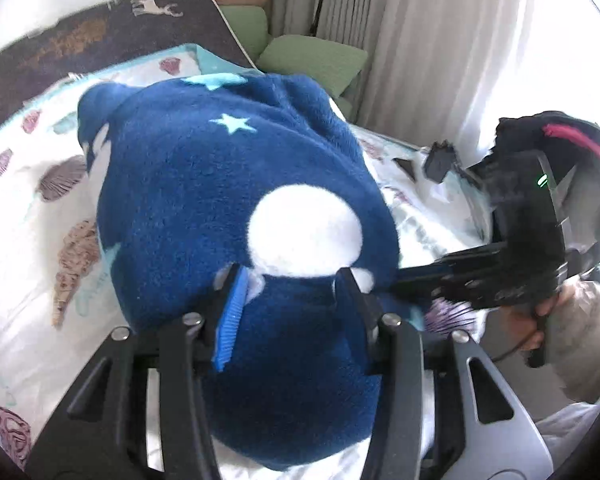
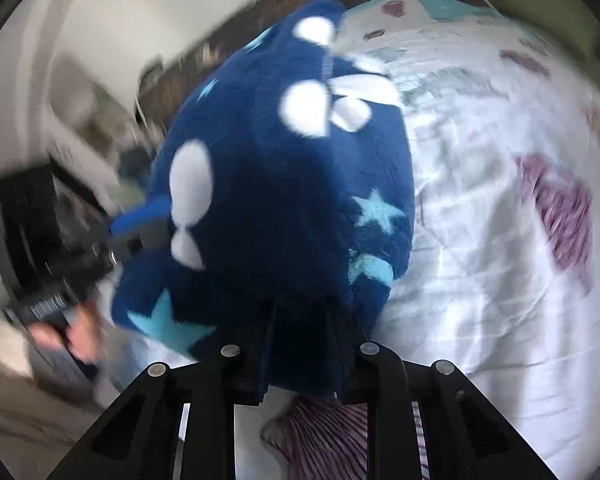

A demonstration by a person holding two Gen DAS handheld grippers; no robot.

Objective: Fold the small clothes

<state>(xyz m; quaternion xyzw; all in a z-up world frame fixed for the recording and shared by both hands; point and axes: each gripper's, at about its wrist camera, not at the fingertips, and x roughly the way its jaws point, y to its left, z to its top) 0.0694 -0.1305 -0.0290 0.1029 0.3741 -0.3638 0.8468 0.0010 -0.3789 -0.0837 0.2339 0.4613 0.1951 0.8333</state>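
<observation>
A dark blue fleece garment (image 1: 204, 184) with white spots and light blue stars lies bunched up on the bed. In the left wrist view my left gripper (image 1: 288, 284) is shut on its near edge, with a ribbed blue cuff (image 1: 230, 320) along the left finger. My right gripper (image 1: 420, 276) comes in from the right, its tips buried in the fleece. In the blurred right wrist view the garment (image 2: 268, 184) rises in front of my right gripper (image 2: 308, 332), whose fingers are shut on its lower edge. The left gripper (image 2: 140, 236) holds the cuff on the far side.
The bed has a white sheet with a seashell print (image 1: 40, 240) (image 2: 480, 240). A dark blanket with deer figures (image 1: 100, 28) lies at its far end. Green cushions (image 1: 312, 60) and pale curtains (image 1: 420, 40) stand behind. A person's hand (image 1: 528, 320) holds the right gripper.
</observation>
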